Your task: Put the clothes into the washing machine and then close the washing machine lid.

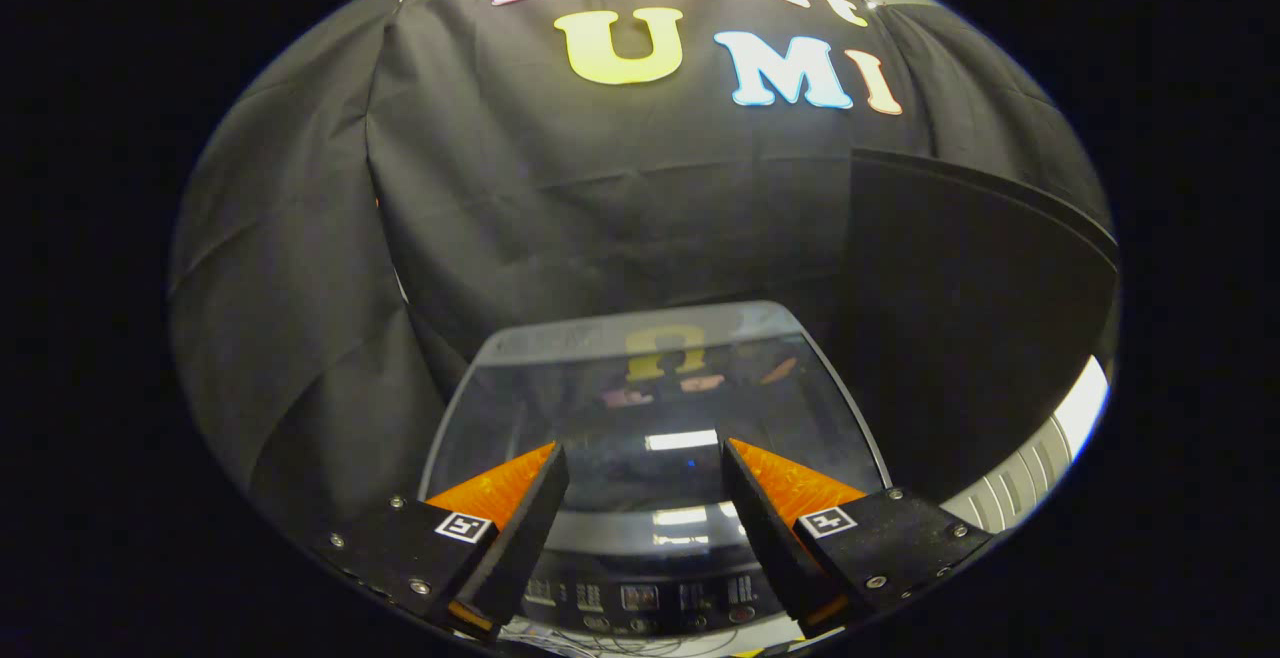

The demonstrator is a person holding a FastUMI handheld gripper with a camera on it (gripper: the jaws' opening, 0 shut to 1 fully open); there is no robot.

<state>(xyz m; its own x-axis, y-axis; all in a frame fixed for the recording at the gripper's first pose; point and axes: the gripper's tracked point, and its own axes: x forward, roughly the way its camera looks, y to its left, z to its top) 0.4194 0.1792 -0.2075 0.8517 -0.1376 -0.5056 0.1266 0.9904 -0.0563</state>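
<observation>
The hand-held gripper [643, 460] hangs over a top-loading washing machine [650, 578], looking down and forward along its two fingers [520, 528], which are spread well apart with nothing between them, so it is released and grasps nothing. Below and between the fingers lies the washing machine lid [650, 398], a dark see-through panel with a pale grey frame that curves round at its far end; it lies flat over the tub, closed, and its glossy surface throws back bright strips of ceiling light and faint colours from the cloth behind. Whether any clothes lie under the lid cannot be told, since the glass is dark and full of reflections. Nearer than the lid, just under the finger bases, runs the control panel [640, 598], a dark strip with a row of small displays and round buttons, too small to make out further. A few thin wires [640, 641] show at the very front, below that panel. Each finger carries a small square black-and-white marker [466, 526] on its base block. Beyond the machine hangs the black cloth [560, 188] of the booth's wall, creased and folded, reaching down behind the far end of the lid. To the right of the machine stands a large dark panel [960, 318] with a curved upper edge, and lower down on that side, beside the right finger, a white ribbed piece [1020, 488] shows, whose nature is unclear.
</observation>
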